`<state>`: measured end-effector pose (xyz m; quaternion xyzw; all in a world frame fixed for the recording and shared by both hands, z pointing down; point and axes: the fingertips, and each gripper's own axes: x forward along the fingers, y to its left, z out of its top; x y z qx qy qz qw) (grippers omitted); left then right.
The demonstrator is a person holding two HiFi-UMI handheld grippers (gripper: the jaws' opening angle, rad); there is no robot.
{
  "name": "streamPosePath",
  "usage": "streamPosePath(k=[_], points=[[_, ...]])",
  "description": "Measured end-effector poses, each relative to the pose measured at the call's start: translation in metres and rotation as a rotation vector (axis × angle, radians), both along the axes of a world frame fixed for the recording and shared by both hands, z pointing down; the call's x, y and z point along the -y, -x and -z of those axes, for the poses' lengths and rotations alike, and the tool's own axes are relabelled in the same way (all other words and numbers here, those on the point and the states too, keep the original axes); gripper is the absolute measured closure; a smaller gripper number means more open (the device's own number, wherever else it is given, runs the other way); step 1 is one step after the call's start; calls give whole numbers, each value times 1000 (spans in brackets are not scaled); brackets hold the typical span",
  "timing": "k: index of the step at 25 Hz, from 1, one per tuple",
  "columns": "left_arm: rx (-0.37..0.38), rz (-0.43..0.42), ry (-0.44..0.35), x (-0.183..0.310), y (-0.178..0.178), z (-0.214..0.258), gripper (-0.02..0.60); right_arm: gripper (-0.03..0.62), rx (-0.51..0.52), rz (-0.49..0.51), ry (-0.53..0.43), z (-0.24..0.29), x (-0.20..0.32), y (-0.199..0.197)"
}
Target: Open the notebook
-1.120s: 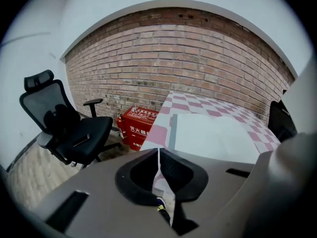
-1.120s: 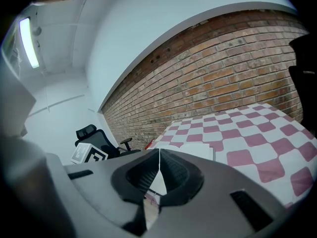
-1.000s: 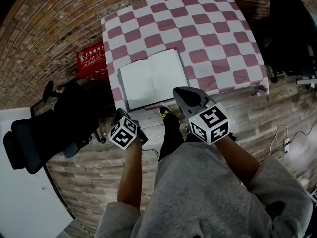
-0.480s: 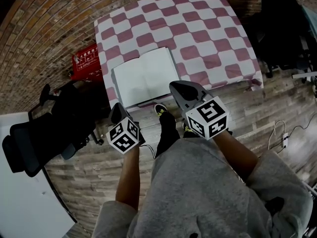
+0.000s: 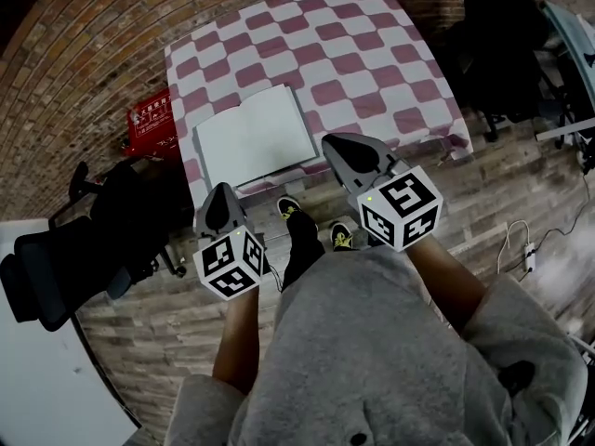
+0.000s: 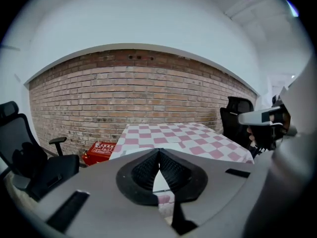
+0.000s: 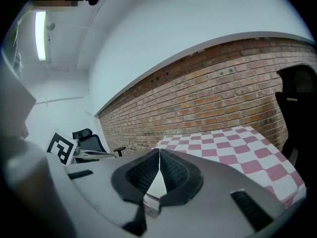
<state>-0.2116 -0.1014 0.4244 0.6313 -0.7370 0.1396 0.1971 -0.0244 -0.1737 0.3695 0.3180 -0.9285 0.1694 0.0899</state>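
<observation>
The notebook [image 5: 251, 136] lies open, its white pages up, near the front left edge of the table under the pink-and-white checked cloth [image 5: 372, 63]. Both grippers hang in the air in front of the table, apart from the notebook, each shut with nothing held. In the head view the left gripper [image 5: 220, 191] is below the notebook, over the floor. My right gripper [image 5: 335, 143] is just off the table's front edge. In the left gripper view the left gripper [image 6: 158, 150] has its pads together; a sliver of white page [image 6: 160, 181] shows beyond. The right gripper [image 7: 159, 152] stands likewise, pads touching.
A red box [image 5: 149, 119] sits on the floor left of the table by the brick wall [image 5: 84, 45]. Black office chairs stand at the left [image 5: 56, 268] and right [image 5: 502, 54]. A cable [image 5: 521, 249] lies on the wooden floor. The person's shoes [image 5: 288, 207] are under the grippers.
Both grippers have risen and drawn back from the table, the left one more and rolling as it went. The notebook stays open and unmoved.
</observation>
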Motion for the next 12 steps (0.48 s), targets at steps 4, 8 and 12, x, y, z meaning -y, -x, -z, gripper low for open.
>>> streamPosePath(k=[4, 8, 12], points=[[-23, -28, -21, -13, -28, 15, 571, 569, -1, -32, -21, 10, -7, -32], [7, -52, -27, -26, -44, 26, 571, 568, -3, -39, -28, 18, -18, -54], [22, -58, -26, -37, -49, 32, 571, 569, -17, -33, -30, 18, -29, -60]])
